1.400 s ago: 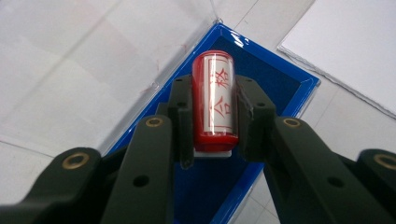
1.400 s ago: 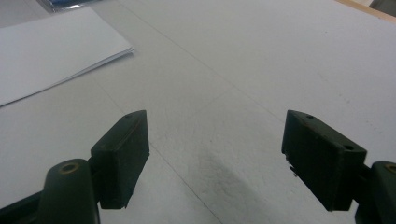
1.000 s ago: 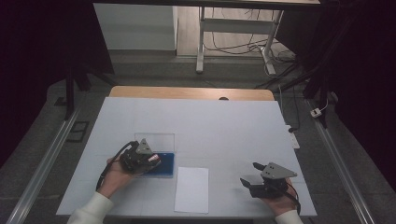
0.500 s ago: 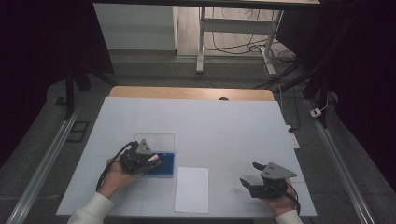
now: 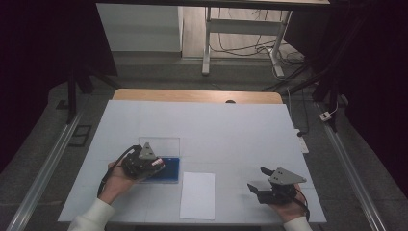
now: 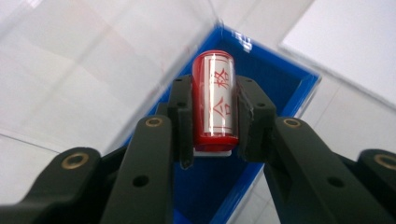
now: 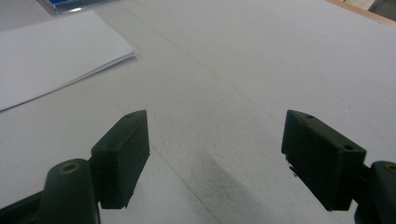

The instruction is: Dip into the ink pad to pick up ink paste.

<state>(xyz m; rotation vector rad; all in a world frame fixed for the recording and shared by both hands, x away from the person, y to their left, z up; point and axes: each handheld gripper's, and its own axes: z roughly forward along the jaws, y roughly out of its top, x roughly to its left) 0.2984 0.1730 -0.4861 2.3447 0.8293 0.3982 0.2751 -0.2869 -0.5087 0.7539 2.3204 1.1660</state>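
Glossy red cylindrical stamp (image 6: 213, 105) between matte black fingers (image 6: 180, 119), over blue box (image 6: 289, 88)

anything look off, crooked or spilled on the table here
Nothing stands out. The left tongs grip the red stamp squarely over the blue tray; the paper sheet lies flat, and the right tongs are open.

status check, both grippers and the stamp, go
Left gripper shut on red stamp, over blue tray. Right gripper open, empty, above table. Nothing in the way.
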